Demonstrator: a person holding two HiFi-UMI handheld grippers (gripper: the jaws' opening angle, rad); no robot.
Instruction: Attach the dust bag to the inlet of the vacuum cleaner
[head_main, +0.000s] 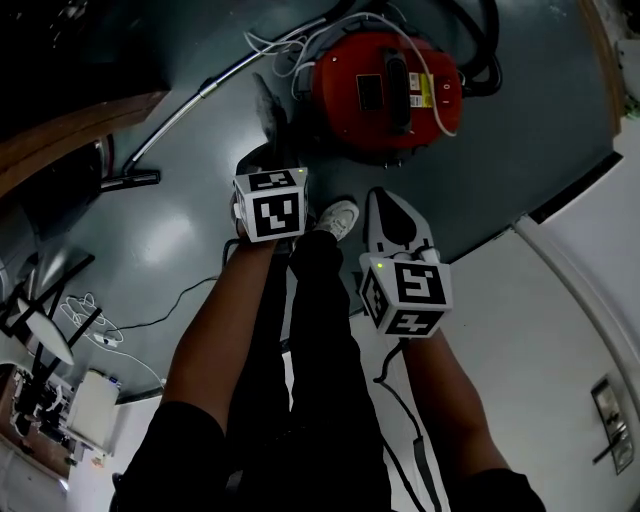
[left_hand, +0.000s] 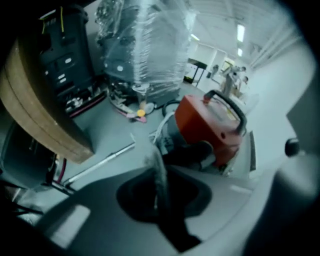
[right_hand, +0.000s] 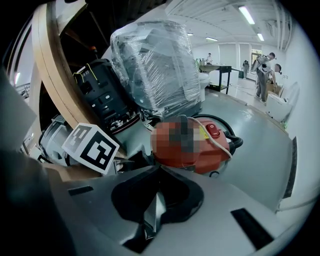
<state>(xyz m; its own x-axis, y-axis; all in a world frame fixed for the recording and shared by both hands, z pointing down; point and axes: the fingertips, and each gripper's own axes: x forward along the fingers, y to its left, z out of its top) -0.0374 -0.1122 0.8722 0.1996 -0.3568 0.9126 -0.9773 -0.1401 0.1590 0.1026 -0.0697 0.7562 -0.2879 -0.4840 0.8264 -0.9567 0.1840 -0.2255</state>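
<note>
Red vacuum cleaner (head_main: 385, 85) and metal wand (head_main: 178, 118) on grey floor (head_main: 190, 235)

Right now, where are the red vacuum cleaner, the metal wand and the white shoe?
red vacuum cleaner (head_main: 335, 100): head view, left side of its red body.
metal wand (head_main: 190, 110): head view, middle of the tube.
white shoe (head_main: 338, 217): head view, its top.

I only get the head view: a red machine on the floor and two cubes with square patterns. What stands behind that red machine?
Observer: Behind the vacuum cleaner, the right gripper view shows a tall stack wrapped in clear film.
Operator: Are the tools under those cubes holding anything?
Observer: No. The left hand-held gripper and the right hand-held gripper each show jaws together, nothing between.
Operator: Anyone else around?
Observer: A person stands far off in the bright hall, seen from the right gripper.
</note>
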